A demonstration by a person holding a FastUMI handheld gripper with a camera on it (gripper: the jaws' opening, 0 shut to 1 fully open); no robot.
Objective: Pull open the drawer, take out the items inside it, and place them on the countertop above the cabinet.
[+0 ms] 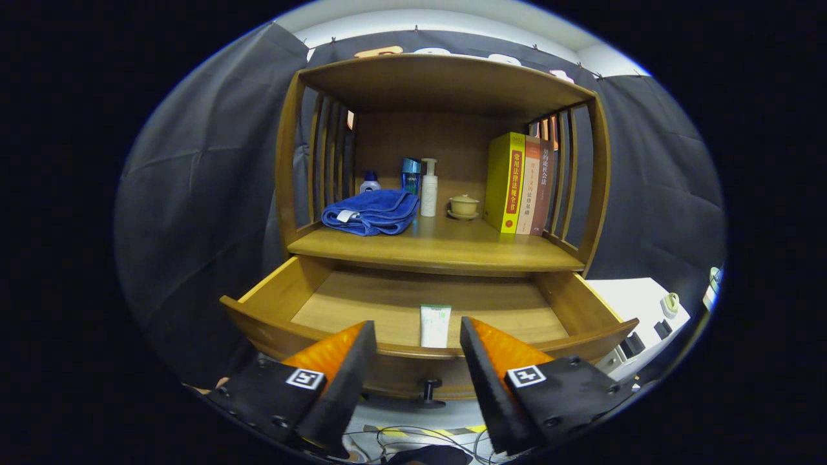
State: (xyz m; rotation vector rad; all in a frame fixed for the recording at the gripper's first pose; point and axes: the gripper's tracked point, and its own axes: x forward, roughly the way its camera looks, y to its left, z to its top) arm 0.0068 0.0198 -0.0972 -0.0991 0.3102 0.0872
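Wooden drawer [568,303] stands pulled out below the countertop [433,248], so the first step of your task looks done. Going from the left on that countertop you have a blue towel [371,212] folded flat, two small bottles [411,175] behind it, a white pump bottle [429,188], a small lidded cup [464,206], and then three books [520,184] standing upright against the right rails. I judge the bare wood in front of the pump bottle and cup to be the best place for putting things down.

Inside the drawer lies one white tube [435,326], flat on the bottom board and close to the front wall. It is just ahead of your gripper [417,339], and between the lines of the two fingers. The jaws are apart and hold nothing. The drawer knob [429,391] sits lower, between the fingers too.

Next you probably must reach over the front wall and go down on the tube. Because it lies so near this wall, a finger can catch there.
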